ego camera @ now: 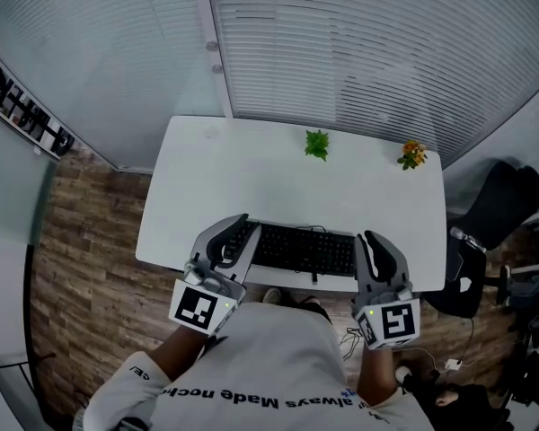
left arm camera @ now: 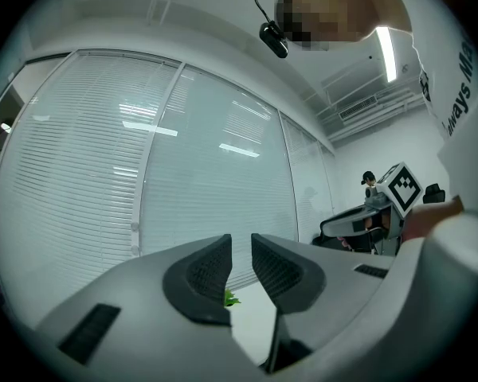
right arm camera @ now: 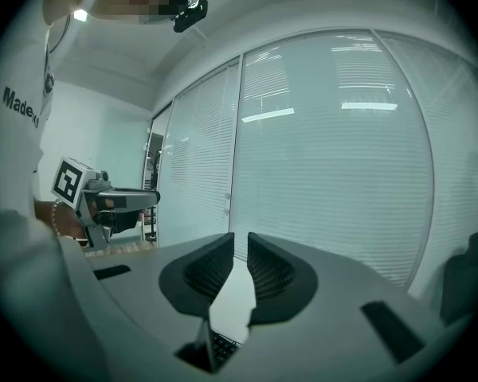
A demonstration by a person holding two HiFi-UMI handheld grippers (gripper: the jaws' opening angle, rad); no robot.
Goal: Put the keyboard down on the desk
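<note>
**Figure. Head view with both gripper views; keyboard held at the near edge of the bench.**

The black keyboard (ego camera: 301,250) lies lengthwise along the near edge of the white bench (ego camera: 251,169), between the two tools. Whether its underside touches the bench top cannot be told from these views.

The left hand-held gripper (ego camera: 244,232) closes over the keyboard's left end. The right hand-held gripper (ego camera: 366,241) closes over its right end. In the left gripper view the jaws are drawn to a narrow slit and a thin dark edge stands low between them. White bench top and a sprig of the green plant (left arm camera: 230,299) show through the gap. In the right gripper view the jaws are likewise narrow, and a strip of keys (right arm camera: 221,345) is visible at the base of the slit. Both tools therefore read as clamped on the keyboard.

Each tool carries a marker cube, the left (ego camera: 198,308) and the right (ego camera: 397,321), both nearest the person's white shirt (ego camera: 269,357).

At the far edge of the bench, a small orange-flowered plant (ego camera: 412,154) stands to the right of the green plant. Both are well apart from the keyboard. Slatted blinds (ego camera: 368,43) back the bench, a dark chair (ego camera: 503,205) sits to its right, and wood-pattern floor (ego camera: 81,268) shows to its left.
</note>
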